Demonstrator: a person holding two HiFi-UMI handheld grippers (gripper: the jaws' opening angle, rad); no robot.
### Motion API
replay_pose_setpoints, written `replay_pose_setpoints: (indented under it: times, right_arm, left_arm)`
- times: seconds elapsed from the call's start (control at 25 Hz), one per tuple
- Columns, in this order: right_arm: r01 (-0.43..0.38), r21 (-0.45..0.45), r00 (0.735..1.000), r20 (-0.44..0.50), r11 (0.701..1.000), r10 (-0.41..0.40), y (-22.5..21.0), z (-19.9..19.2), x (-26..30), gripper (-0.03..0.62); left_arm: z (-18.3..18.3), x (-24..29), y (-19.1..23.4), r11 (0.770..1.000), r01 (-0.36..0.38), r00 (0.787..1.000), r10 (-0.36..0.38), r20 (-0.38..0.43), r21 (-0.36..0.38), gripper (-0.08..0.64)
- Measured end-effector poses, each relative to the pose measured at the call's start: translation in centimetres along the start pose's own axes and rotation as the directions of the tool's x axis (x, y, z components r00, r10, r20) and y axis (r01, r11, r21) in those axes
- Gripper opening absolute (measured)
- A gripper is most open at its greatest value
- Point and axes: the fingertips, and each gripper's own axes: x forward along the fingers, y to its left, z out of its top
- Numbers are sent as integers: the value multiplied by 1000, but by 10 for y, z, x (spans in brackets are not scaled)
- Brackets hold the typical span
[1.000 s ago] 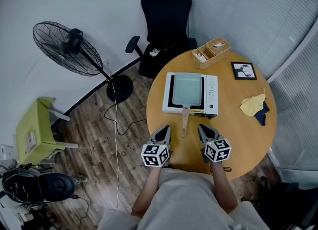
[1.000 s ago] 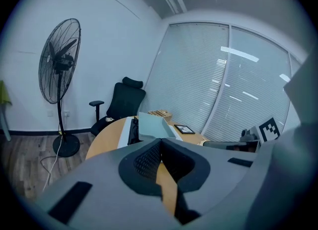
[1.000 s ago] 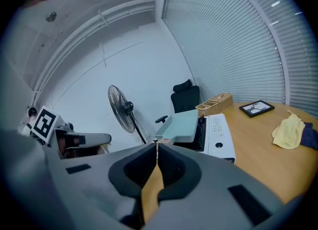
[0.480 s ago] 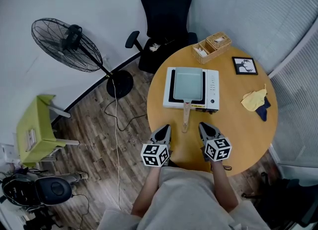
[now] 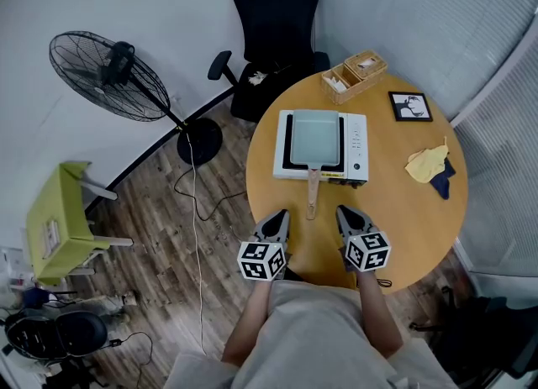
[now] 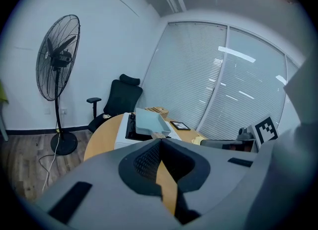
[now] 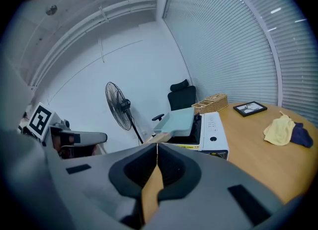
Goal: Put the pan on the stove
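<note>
The left claw (image 5: 276, 218) and the right claw (image 5: 345, 213) were both clenched on nothing. They were poised over the worktop (image 5: 403, 219) near the front of the stove (image 5: 358, 149), one to each side of the wooden handle (image 5: 312, 198) that overhung the stove's near edge. The pan (image 5: 315, 138) lay flat on the stove's cooking surface, so placement looked complete; the sound procedure was to confirm square seating and withdraw both claws without brushing the handle.
</note>
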Motion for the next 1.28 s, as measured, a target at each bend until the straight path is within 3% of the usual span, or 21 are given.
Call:
replay_pose_setpoints:
  times: [0.48,0.76,1.28]
  right_arm:
    - [-1,-14,1000,1,1000,1,2,-1,-3,26]
    - [1,-8,1000,4,1000,-1,-1,-3,-7,26]
    - [7,-6,1000,10,1000,-7,-1,-4,-10,26]
  left_arm:
    - [0,-3,-7,995,-12,1000,11,6,100,28]
    - [6,-6,-5,994,-57,998,53,46,98,28]
    - [3,-9,-8,996,-36,998,32,45,78,28]
